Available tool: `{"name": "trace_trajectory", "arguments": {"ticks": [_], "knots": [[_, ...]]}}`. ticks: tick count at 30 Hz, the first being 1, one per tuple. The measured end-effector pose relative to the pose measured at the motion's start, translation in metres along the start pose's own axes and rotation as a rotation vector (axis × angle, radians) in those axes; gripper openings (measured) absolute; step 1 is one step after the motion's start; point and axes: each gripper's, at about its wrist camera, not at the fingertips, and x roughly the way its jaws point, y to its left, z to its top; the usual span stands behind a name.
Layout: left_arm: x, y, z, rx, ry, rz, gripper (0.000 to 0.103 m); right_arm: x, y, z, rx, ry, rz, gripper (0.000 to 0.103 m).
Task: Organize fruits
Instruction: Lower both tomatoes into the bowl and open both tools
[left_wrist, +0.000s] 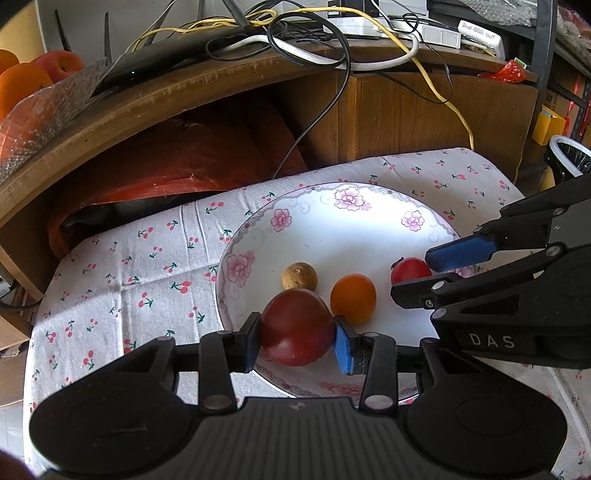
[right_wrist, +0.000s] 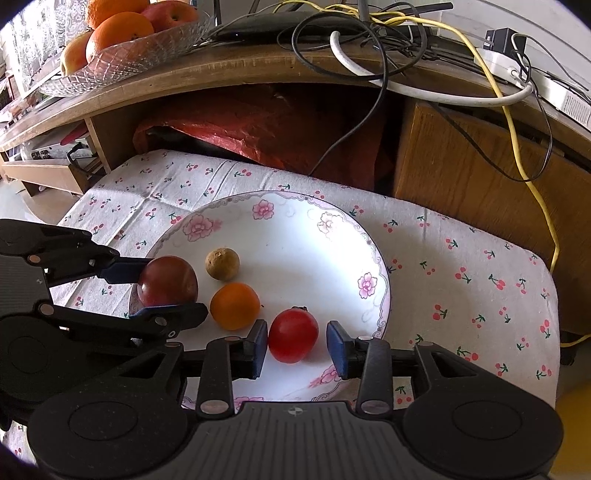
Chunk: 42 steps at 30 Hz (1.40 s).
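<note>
A white plate with pink flowers (left_wrist: 332, 206) (right_wrist: 295, 229) sits on a cherry-print cloth. My left gripper (left_wrist: 297, 338) (right_wrist: 162, 284) is shut on a dark red round fruit (left_wrist: 297, 326) (right_wrist: 168, 280) just over the plate's near-left rim. A small brown fruit (left_wrist: 299, 277) (right_wrist: 221, 264) and an orange fruit (left_wrist: 352, 297) (right_wrist: 234, 305) lie on the plate. My right gripper (right_wrist: 298, 347) (left_wrist: 410, 274) stands open astride a bright red fruit (right_wrist: 293, 334) (left_wrist: 410, 271) that rests on the plate, with a gap showing at the right pad.
A wooden shelf behind carries a cut-glass bowl (right_wrist: 125, 62) (left_wrist: 37, 110) of oranges and apples, plus tangled cables (left_wrist: 332, 48) (right_wrist: 369, 44). A red plastic bag (right_wrist: 258, 125) fills the space under the shelf. Cherry-print cloth (right_wrist: 461, 266) shows to the plate's right.
</note>
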Motion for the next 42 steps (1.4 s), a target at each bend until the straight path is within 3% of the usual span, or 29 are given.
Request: {"name": "trace_trajectory", "arguments": {"ticks": [7,30,42], "knots": [[-0.002,0.001,0.000,-0.009,-0.002,-0.002,0.049,-0.004,-0.002,0.000,0.011,-0.005,-0.007,0.039],[-0.032,0.001,0.002,-0.005,-0.059,-0.004,0.053,-0.032,0.008,-0.003,-0.008,-0.041,-0.021,0.039],[-0.059,-0.004,-0.014,0.008,-0.058,-0.072,0.053,-0.054,0.021,-0.023,-0.030,-0.010,-0.012,0.039]]}}
